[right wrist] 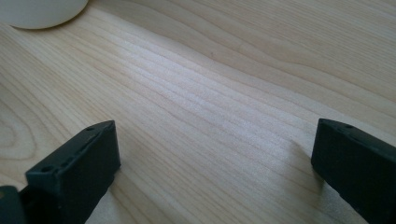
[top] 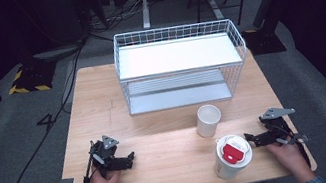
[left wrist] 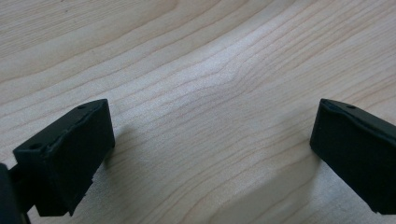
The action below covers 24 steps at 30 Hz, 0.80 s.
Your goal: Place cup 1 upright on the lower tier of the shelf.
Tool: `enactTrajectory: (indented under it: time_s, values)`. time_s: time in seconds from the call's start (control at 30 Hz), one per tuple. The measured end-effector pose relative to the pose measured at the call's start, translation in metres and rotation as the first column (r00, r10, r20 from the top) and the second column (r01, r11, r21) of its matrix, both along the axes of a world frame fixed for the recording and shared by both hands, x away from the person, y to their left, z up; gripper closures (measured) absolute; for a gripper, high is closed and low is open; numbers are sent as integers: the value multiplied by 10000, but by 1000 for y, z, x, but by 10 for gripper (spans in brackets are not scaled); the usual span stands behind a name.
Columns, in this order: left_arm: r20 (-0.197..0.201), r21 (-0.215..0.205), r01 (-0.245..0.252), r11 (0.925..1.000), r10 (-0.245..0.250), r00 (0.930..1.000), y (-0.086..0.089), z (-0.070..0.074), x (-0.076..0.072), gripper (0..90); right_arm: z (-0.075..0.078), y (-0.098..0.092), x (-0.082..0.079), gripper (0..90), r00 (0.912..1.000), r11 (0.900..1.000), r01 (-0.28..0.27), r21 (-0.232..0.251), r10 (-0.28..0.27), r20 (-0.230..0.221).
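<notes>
Because the lidded cup (top: 232, 156) stands tall near the counter's (top: 164, 167) front edge, just beside the right gripper (top: 255, 139), a sideways nudge could topple it. Both grippers' jaws gape wide and empty (the left gripper (top: 125, 160) rests near the front-left corner), and the open cup (top: 207, 120) beyond could get bumped too.

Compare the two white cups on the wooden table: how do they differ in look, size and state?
The lidded cup carries a white lid with a red centre, while the open cup has no lid, so its inside shows. The lidded cup looks larger than the open cup. The lidded cup stands nearer the person, close to the right hand-held gripper; the open cup stands farther back, towards the wire rack. Both are white, upright and untouched.
</notes>
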<state>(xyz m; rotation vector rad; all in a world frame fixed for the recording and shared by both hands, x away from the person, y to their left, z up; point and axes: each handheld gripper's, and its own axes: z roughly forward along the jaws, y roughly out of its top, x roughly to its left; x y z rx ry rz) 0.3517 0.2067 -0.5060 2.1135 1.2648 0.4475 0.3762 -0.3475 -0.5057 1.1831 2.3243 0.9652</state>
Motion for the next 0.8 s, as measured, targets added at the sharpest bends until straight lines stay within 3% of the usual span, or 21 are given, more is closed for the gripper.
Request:
enactTrajectory:
  time_s: [0.73,0.8]
  values:
    - [18,-32,-8,10000,8,10000,0,0,1,4,0,-1,0,28,10000,10000,-15,81,16,-26]
    - [17,-26,-8,10000,8,10000,0,0,1,3,4,-2,1,32,9999,9994,-77,340,81,-135]
